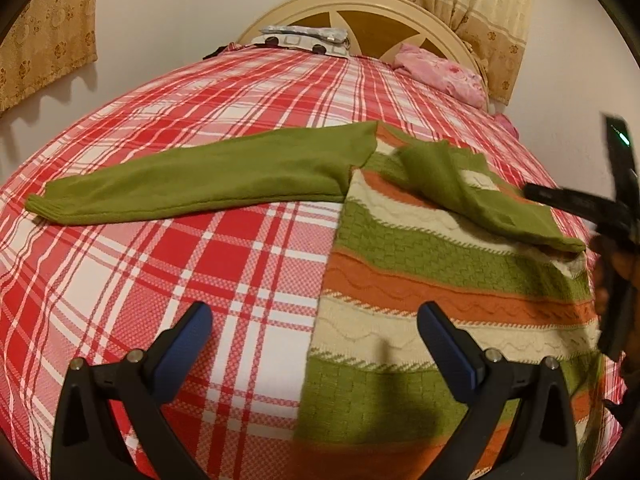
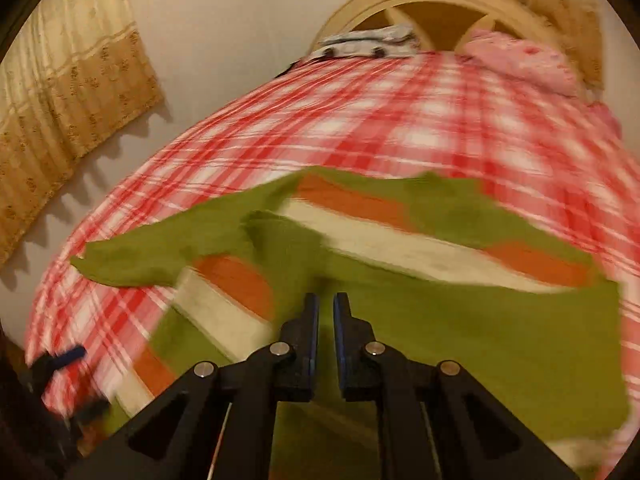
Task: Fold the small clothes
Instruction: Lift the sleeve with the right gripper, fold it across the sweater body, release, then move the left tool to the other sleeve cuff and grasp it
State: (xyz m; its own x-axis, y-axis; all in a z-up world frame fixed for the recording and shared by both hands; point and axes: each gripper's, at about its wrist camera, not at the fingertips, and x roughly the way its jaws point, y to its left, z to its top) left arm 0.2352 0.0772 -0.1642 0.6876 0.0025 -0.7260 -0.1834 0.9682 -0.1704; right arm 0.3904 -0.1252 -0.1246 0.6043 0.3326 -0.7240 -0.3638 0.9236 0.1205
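My left claw [image 1: 314, 344] hangs wide open over the bed [image 1: 160, 264], its blue pads [image 1: 182, 344] straddling the sweater's [image 1: 440, 280] left edge without touching it. One green sleeve [image 1: 192, 184] lies stretched out leftward; the other [image 1: 472, 196] is folded across the striped body. My right claw [image 1: 580, 200] shows blurred at the right edge.

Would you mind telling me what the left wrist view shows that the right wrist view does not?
Only the left wrist view shows the left gripper wide open above the sweater's edge, and the long green sleeve lying flat and sharp. Only the right wrist view shows the right gripper nearly shut over blurred green knit, nothing clearly between the pads. Both share the striped sweater, plaid bedspread and headboard.
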